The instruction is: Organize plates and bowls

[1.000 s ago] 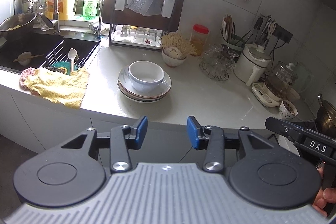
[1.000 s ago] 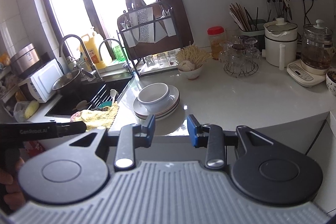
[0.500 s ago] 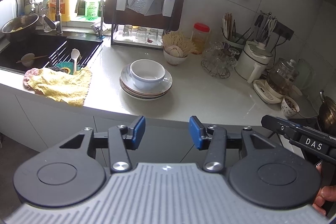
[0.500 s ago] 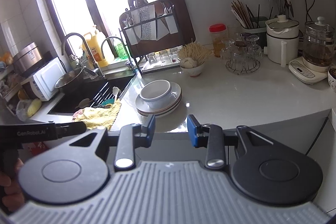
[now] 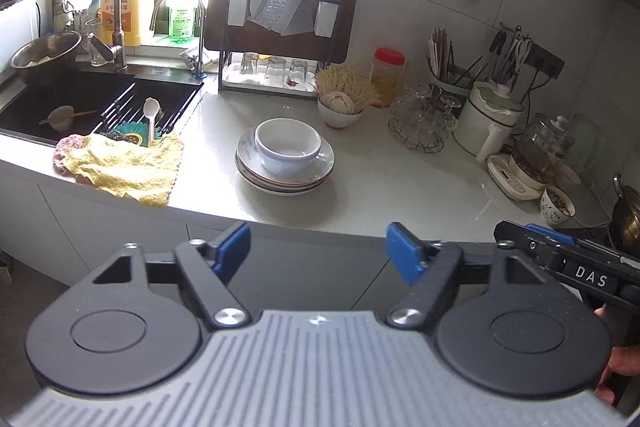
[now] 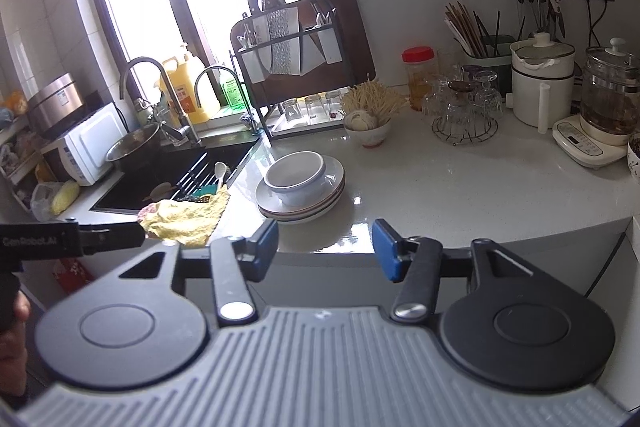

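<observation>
Right now my left gripper (image 5: 318,247) and right gripper (image 6: 325,249) gape empty off the counter's (image 5: 400,187) front edge; white bowl (image 5: 288,145) sits on stacked plates (image 5: 285,175), either tidied or awaiting sorting.

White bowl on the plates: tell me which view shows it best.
The left wrist view. The bowl sits near the middle of the picture, seen from above, so its inside and rim are plain, as is the stack of plates beneath it. The right wrist view shows the bowl too, but lower and more from the side.
</observation>
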Demonstrator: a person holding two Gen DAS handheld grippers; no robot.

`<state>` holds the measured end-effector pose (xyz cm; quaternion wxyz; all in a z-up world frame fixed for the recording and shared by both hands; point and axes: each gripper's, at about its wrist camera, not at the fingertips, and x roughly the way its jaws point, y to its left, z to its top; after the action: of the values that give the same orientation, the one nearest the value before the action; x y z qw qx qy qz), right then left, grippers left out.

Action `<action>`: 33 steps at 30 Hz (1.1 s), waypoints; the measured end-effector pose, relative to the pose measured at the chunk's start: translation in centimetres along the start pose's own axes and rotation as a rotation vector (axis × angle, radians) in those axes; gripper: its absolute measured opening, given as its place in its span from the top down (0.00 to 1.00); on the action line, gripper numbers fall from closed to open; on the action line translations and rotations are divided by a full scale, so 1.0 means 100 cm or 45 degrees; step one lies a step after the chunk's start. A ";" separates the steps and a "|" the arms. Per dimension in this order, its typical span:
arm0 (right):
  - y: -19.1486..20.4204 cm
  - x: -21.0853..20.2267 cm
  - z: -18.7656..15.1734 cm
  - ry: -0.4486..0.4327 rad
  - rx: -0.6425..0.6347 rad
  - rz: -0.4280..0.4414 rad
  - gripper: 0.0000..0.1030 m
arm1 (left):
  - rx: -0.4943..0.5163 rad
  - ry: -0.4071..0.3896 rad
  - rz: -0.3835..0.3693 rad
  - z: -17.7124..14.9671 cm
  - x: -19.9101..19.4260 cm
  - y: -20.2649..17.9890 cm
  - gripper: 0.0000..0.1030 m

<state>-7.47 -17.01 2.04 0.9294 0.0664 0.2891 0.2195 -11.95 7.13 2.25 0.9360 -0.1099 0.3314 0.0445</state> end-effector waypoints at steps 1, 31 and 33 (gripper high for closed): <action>0.000 -0.001 0.000 -0.009 -0.006 -0.012 0.38 | 0.009 -0.005 0.006 0.000 0.000 -0.001 0.15; -0.007 0.014 0.013 -0.032 0.008 0.005 0.00 | 0.029 0.013 0.170 0.007 0.020 0.001 0.02; -0.008 0.014 0.014 -0.034 0.006 0.005 0.00 | 0.025 0.017 0.168 0.007 0.021 0.001 0.02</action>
<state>-5.38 -17.08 2.30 0.9326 0.0721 0.2771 0.2196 -9.87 7.47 1.43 0.9298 -0.0788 0.3446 0.1022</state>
